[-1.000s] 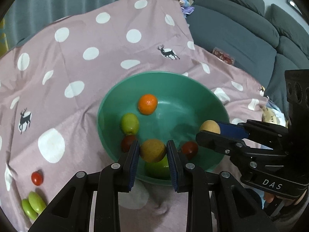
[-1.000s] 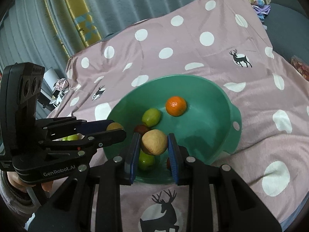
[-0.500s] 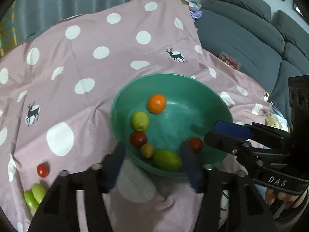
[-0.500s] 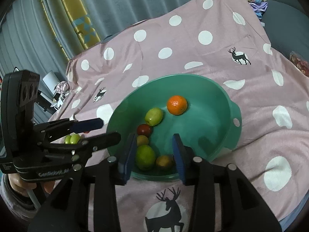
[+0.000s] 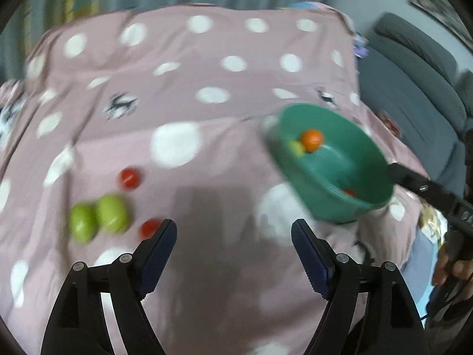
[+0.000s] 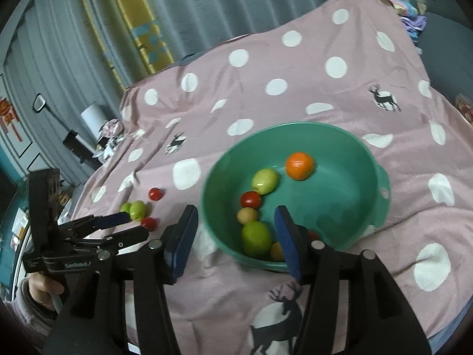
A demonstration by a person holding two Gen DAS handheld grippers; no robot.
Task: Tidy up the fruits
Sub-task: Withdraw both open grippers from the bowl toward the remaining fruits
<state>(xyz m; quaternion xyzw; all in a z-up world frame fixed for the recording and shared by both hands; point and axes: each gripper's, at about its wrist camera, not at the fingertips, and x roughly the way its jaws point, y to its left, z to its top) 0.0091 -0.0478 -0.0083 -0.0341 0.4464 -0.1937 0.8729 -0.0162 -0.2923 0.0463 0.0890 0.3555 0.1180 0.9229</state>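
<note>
The left claw (image 5: 233, 239) is held wide open and empty above the spotted cloth (image 5: 207, 68), near two green fruits (image 5: 99, 217) and tomatoes (image 5: 130, 177). The right claw (image 6: 236, 236) is spread open, empty, at the green bowl (image 6: 366, 148) holding an orange (image 6: 299, 165).

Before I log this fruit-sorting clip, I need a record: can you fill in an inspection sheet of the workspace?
Surface: pink polka-dot cloth with deer prints.
Job's things: green bowl holding an orange and other fruit; two green fruits and two red fruits lie outside on the cloth.
Clutter: nothing seen on the cloth.
Grippers: left gripper open, empty; right gripper open, empty.
Cables: nothing seen.
Surroundings: grey sofa, curtains.
</note>
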